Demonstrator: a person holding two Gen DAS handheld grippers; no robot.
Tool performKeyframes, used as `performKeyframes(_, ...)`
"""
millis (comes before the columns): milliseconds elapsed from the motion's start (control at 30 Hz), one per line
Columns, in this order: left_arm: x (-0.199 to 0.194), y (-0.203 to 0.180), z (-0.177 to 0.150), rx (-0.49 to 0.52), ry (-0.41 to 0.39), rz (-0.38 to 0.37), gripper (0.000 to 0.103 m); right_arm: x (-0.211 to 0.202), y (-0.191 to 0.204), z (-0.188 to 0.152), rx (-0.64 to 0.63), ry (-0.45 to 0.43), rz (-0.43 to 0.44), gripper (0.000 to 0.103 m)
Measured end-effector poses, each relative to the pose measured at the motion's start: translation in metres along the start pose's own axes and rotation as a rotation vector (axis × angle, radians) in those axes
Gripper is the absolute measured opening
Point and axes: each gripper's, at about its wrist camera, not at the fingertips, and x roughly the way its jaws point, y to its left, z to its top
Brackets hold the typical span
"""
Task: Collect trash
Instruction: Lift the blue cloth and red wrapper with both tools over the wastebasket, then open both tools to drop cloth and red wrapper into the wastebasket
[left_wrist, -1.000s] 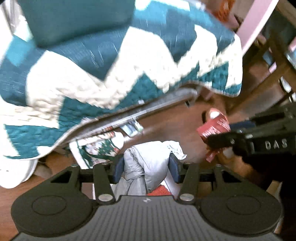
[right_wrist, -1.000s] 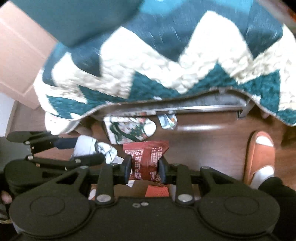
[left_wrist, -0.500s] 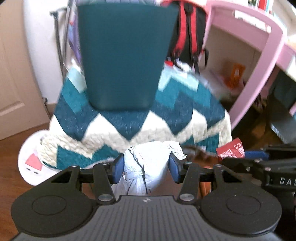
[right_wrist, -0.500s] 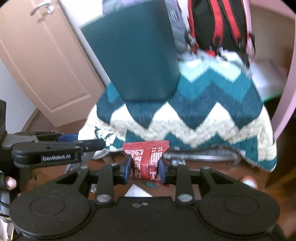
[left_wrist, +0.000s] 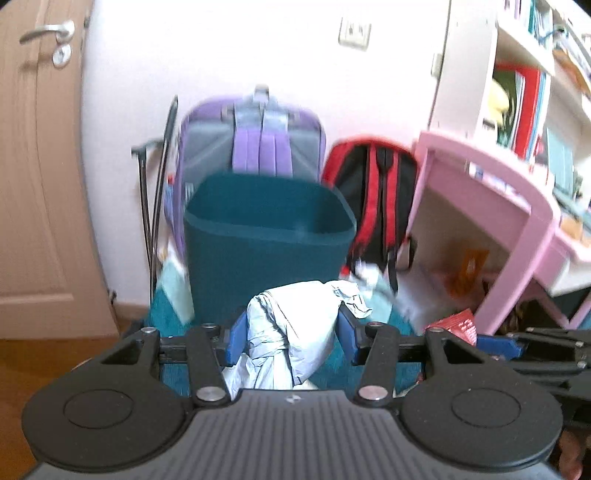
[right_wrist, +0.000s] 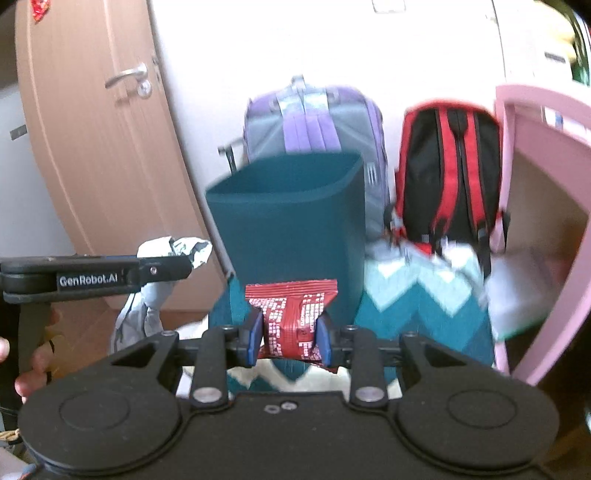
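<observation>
At 9 o'clock in the left wrist view stands a tan door with a metal handle; wood floor shows at its foot. Just right of it, thin dark rods lean on the white wall. At the centre a teal bin stands open-topped on a teal and white zigzag blanket, its rim free of cover and open air above it. A purple bag sits right behind the bin, a black and red backpack at 1 o'clock beside it.

The left gripper is clenched on a crumpled pale plastic bag, which bulges up between the blue fingers just short of the bin's near wall. In the right wrist view that gripper comes in from 9 o'clock, its side reading "GenRobot.AI", the bag hanging below it.

The right gripper grasps a red wrapper printed with small white text too blurred to read; the wrapper is pinched at its middle and fans out above the fingers, against the bin's front wall. In the left wrist view this wrapper shows at 4 o'clock.

At 3 o'clock a pink table has an open space beneath it; shelves above hold books, titles unreadable.
</observation>
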Motion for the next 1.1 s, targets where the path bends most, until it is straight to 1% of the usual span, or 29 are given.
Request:
performKeyframes(267, 0.006, 0.000, 0.063, -0.004, -0.089, 0.030, 0.049, 0.014, 0.011, 0.056, -0.075, -0.078, -0.016, 0.029)
performKeyframes(433, 0.028, 0.004, 0.094, -0.001, -0.115, 0.050, 0.049, 0.040, 0.013, 0.080, -0.090, -0.092, -0.030, 0.029)
performKeyframes(567, 0.053, 0.007, 0.114, 0.018, -0.120, 0.064, 0.049, 0.068, 0.010, 0.099, -0.102, -0.086, -0.034, 0.029)
performKeyframes(633, 0.066, 0.011, 0.125, 0.011, -0.123, 0.060, 0.049, 0.082, 0.008, 0.107, -0.121, -0.080, -0.045, 0.029)
performKeyframes(767, 0.097, 0.016, 0.142, 0.013, -0.118, 0.063, 0.049, 0.112, 0.002, 0.120, -0.143, -0.056, -0.054, 0.029)
performKeyframes(867, 0.120, 0.020, 0.148, 0.028, -0.107, 0.065, 0.049, 0.133, -0.002, 0.125, -0.160, -0.036, -0.058, 0.029)
performKeyframes(967, 0.146, 0.026, 0.148, 0.027, -0.070, 0.071, 0.049, 0.156, -0.004, 0.127, -0.171, -0.006, -0.054, 0.029)
performKeyframes(1100, 0.177, 0.033, 0.137, 0.034, -0.003, 0.079, 0.049, 0.182, -0.007, 0.124, -0.175, 0.046, -0.042, 0.029)
